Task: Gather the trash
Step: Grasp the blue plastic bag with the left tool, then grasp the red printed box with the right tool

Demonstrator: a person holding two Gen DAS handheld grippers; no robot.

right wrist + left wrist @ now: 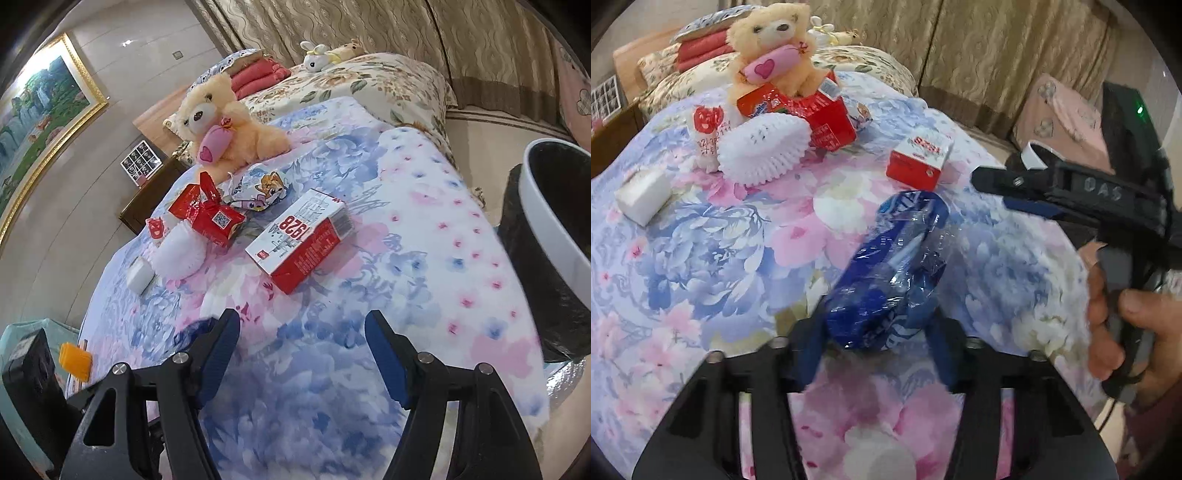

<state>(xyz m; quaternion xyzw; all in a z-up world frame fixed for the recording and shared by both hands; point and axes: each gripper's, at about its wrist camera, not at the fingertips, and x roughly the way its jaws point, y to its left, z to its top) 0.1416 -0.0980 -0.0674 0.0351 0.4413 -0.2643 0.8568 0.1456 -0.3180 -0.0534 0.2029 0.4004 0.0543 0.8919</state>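
Note:
My left gripper (875, 325) is shut on a crumpled blue plastic wrapper (890, 273) and holds it above the floral bedspread (701, 258). My right gripper (301, 332) is open and empty over the bed, short of a red and white box (301, 238), which also shows in the left wrist view (919, 160). The right gripper shows at the right of the left wrist view (990, 179). Further back lie a red packet (207, 214), a white foam net (177, 254), a cartoon snack bag (258, 186) and a white block (140, 275).
A white-rimmed bin with a black liner (554, 229) stands at the bed's right edge. A teddy bear (221, 122) sits behind the trash. Pillows (351, 81) and small toys lie at the head. A nightstand (147, 199) is to the left.

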